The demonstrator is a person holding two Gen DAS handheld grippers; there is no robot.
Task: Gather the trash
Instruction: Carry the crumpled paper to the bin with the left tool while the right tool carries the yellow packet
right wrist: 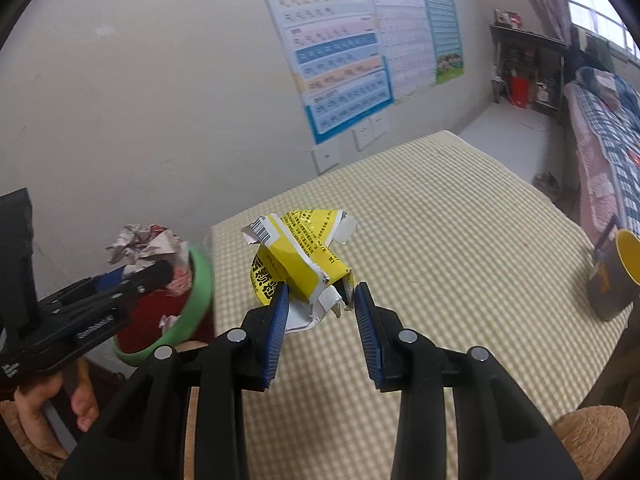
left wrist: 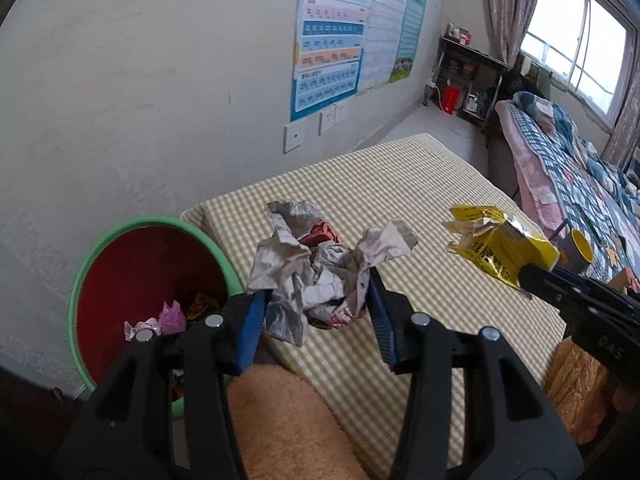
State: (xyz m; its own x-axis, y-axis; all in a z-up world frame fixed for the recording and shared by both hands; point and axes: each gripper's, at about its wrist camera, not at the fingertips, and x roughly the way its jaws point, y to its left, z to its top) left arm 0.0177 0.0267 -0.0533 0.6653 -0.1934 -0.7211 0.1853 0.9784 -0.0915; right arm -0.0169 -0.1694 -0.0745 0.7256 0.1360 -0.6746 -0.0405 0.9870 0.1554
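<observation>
My left gripper point(left wrist: 316, 300) is shut on a crumpled grey-white paper wad point(left wrist: 316, 264) and holds it above the table edge, next to a red trash bin with a green rim point(left wrist: 132, 276). The bin holds several small wrappers. My right gripper point(right wrist: 322, 304) is shut on a torn yellow snack packet point(right wrist: 300, 256) and holds it above the checkered table. In the left wrist view the packet point(left wrist: 500, 248) and right gripper point(left wrist: 532, 278) are at the right. In the right wrist view the left gripper point(right wrist: 156, 270) holds the wad point(right wrist: 140, 244) over the bin point(right wrist: 192, 304).
A table with a yellow-checked cloth point(right wrist: 440, 240) fills the middle. A grey mug with a yellow inside point(right wrist: 618, 276) stands at its right edge. A plush toy point(right wrist: 592, 440) lies at the near right. A bed point(left wrist: 568, 152) and shelf point(left wrist: 468, 76) stand beyond.
</observation>
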